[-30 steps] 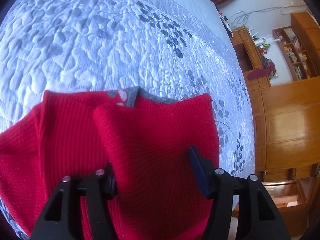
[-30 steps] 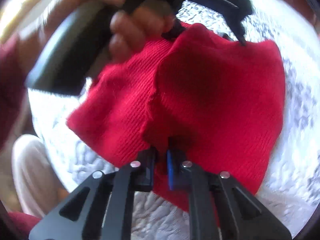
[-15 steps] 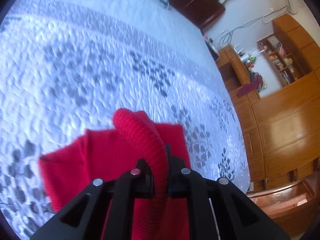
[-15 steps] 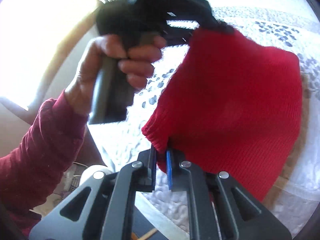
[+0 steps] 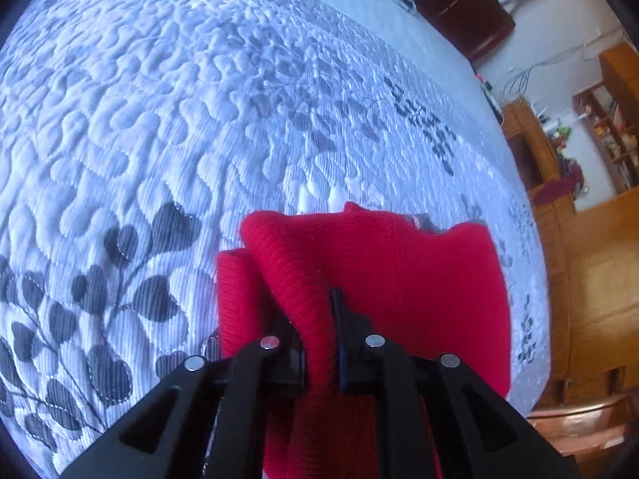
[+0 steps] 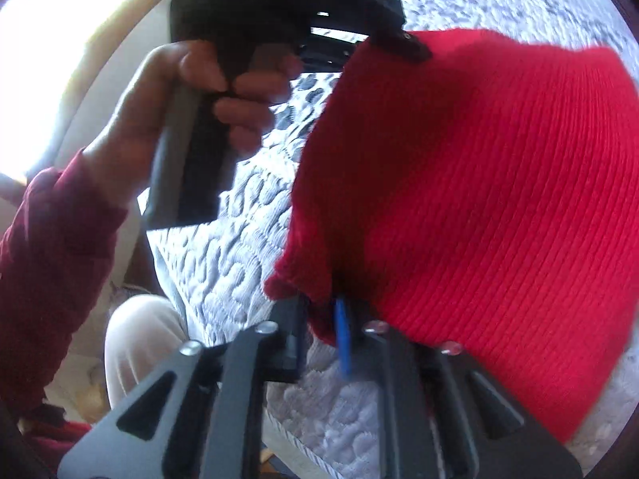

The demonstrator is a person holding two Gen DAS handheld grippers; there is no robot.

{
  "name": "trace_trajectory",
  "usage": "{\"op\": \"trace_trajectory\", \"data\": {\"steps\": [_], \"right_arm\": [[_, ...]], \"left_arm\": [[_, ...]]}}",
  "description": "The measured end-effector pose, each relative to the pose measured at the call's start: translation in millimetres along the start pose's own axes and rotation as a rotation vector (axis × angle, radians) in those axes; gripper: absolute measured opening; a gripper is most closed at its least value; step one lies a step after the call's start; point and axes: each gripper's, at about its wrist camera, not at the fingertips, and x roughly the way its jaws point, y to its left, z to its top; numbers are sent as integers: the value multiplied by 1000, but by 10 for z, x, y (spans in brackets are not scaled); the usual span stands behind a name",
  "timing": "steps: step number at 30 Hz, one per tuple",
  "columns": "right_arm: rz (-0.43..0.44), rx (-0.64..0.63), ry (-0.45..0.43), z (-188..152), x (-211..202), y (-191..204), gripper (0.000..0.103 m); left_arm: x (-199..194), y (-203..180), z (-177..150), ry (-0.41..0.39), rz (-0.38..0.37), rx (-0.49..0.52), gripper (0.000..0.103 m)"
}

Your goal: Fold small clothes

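A red knit garment (image 5: pixel 399 279) lies bunched on the quilted bed (image 5: pixel 159 119). My left gripper (image 5: pixel 319 319) pinches a raised fold of it; its jaws are starting to open, but the pads still press the knit. In the right wrist view the garment (image 6: pixel 479 199) hangs spread out. The left gripper (image 6: pixel 407 44), held by a hand (image 6: pixel 191 92), grips its top edge. My right gripper (image 6: pixel 317 331) is opening. The garment's lower corner hangs loosely between its parted fingers, and the blue pad (image 6: pixel 341 335) is bare.
The white and grey leaf-patterned quilt covers the whole bed. A dark headboard (image 5: pixel 459 8) stands at the far end and wooden cabinets (image 5: pixel 591 259) run along the right. A dark red sleeve (image 6: pixel 52 259) and a light trouser leg (image 6: pixel 135 339) are by the bed's near edge.
My left gripper went from open to pinching a fold of the red garment and moved across the bed with it. My right jaws, shut on the corner before, have parted.
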Motion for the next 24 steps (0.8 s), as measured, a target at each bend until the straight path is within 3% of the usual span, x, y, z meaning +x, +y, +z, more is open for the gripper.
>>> {"op": "trace_trajectory", "data": {"steps": [1,2,5,10,12,15,18,20,21,22,24], "right_arm": [[29,6,0,-52,-52,8,41],[58,19,-12,-77,-140,-13,46],[61,56,-65,-132,-537,-201,48],[-89,235,-148,-442,-1173,-930,62],[-115,286,-130,-519,-1230,-1134,64],[-79,360,-62,-755,-1018,-1347,64],[4,427,-25,-828,-747,-1482,59],[5,434,-35,-839,-787,-1507,35],[42,451,-34,-831,-785,-1514,18],[80,478,-41,-852,-862,-1510,16],[51,469,-44,-863,-986,-1495,14]], "left_arm": [[-44,1,-1,-6,-2,-8,21],[-126,-3,-12,-15,5,-1,33],[-368,-95,-80,-40,28,52,48],[-512,-224,-325,-2,25,68,50],[-521,-322,-504,3,53,102,50],[-468,-471,-789,2,126,162,50],[-432,-550,-991,-19,207,215,50],[-429,-558,-1078,-19,245,216,50],[-435,-541,-1112,-10,247,198,50],[-450,-519,-1163,3,237,176,50],[-465,-498,-1243,7,227,165,50]]}}
